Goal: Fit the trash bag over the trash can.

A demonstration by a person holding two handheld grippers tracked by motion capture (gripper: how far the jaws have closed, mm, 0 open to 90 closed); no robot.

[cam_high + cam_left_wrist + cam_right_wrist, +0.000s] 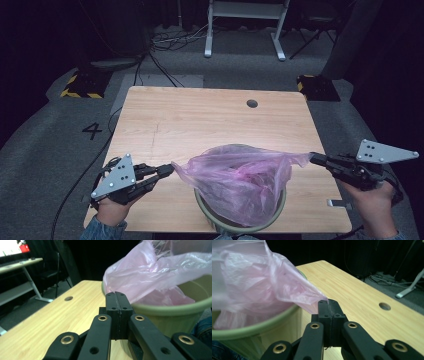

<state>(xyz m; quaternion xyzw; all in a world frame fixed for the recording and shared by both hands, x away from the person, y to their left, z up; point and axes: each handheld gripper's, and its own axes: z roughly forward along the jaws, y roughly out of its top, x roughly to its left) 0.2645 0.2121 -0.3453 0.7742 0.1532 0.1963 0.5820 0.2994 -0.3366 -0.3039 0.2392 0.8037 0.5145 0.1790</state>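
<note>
1. Between the two grippers, one thin pink plastic bag (239, 182) hangs stretched and crinkly over one green bin (280, 202), partly tucked inside it.
2. Left gripper (170, 169) and right gripper (313, 157) are both clenched on opposite bag edges.
3. Under them: one light wooden table (200, 120) with one cable hole (252, 103), grey carpet around, dark room.

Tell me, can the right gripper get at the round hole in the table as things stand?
Probably not freely: the right gripper is shut on the pink plastic bag, stretched over the green bin. The bare tabletop toward the hole looks unobstructed.
</note>
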